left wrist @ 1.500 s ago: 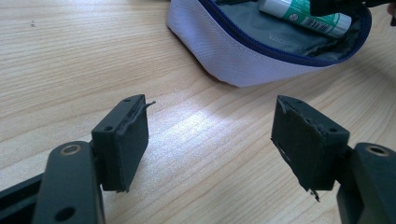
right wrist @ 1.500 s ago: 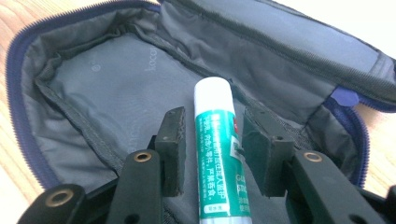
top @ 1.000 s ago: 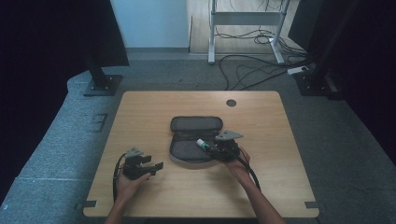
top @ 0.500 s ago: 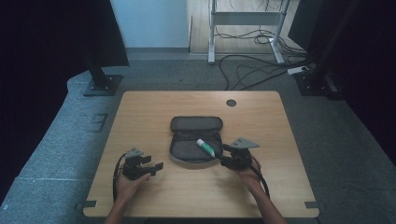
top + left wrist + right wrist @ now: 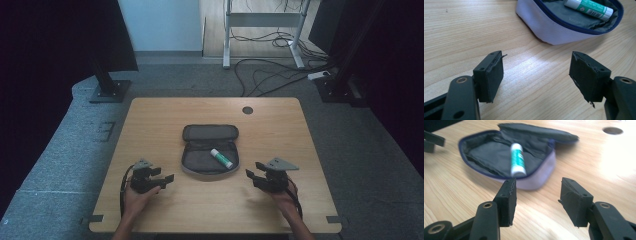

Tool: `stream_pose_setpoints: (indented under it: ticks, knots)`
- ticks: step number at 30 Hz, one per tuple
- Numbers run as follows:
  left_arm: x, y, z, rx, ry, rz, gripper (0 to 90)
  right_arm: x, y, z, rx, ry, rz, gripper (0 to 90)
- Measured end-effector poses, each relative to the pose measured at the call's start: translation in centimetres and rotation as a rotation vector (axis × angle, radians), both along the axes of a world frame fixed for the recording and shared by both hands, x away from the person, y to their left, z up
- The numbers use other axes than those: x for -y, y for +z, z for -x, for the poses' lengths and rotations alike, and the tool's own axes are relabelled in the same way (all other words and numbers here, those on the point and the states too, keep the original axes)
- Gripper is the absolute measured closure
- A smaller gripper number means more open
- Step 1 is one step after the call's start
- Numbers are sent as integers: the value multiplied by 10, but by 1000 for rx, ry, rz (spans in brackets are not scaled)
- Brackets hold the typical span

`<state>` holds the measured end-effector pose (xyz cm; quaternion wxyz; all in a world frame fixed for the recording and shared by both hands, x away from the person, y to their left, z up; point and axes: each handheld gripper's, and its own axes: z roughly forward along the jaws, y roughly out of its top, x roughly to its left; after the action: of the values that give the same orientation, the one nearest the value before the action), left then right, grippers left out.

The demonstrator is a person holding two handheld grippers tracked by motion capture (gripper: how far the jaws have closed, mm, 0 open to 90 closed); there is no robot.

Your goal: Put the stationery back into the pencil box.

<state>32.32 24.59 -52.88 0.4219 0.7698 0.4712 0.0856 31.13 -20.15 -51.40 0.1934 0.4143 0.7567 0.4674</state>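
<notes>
An open dark pouch (image 5: pixel 209 147) with a pale outer shell lies mid-table, its lid folded back. A green-and-white tube (image 5: pixel 221 158) rests inside it, also seen as the tube (image 5: pixel 587 9) and the tube (image 5: pixel 517 160). My left gripper (image 5: pixel 167 178) sits low on the table left of the pouch (image 5: pixel 564 27), open and empty (image 5: pixel 537 75). My right gripper (image 5: pixel 250 176) is right of the pouch (image 5: pixel 524 167), open, nothing between its fingers (image 5: pixel 537 200).
The wooden table (image 5: pixel 150 125) has a round cable hole (image 5: pixel 247 110) at the back right. Bare wood surrounds the pouch. Stand bases and cables lie on the grey floor behind the table.
My right gripper has drawn back from the pouch toward the near right, leaving the tube lying inside. The left gripper has stayed put.
</notes>
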Motion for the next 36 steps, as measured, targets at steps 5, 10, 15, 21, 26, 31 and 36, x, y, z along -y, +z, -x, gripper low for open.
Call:
stream_pose_setpoints:
  ticks: [5, 10, 15, 21, 26, 31, 36]
  knots:
    - [-1, 2, 2, 6, 0, 2, 276, 22, -11, 8, -26, -50, 18, 451]
    - [0, 2, 2, 3, -1, 0, 276, 42, -27, 11, -59, -100, 4, 447]
    - [2, 3, 3, 8, -5, -6, 276, 54, -36, 11, -71, -143, 16, 444]
    - [2, 3, 3, 8, -7, -9, 275, 55, -38, 9, -84, -147, 26, 432]
    - [0, 2, 2, 6, -5, -8, 275, 55, -38, 8, -85, -150, 23, 431]
    - [0, 2, 2, 5, -3, -10, 275, 55, -38, 8, -87, -152, 28, 418]
    - [1, 1, 2, 3, -4, -13, 275, 53, -39, 6, -99, -156, 54, 384]
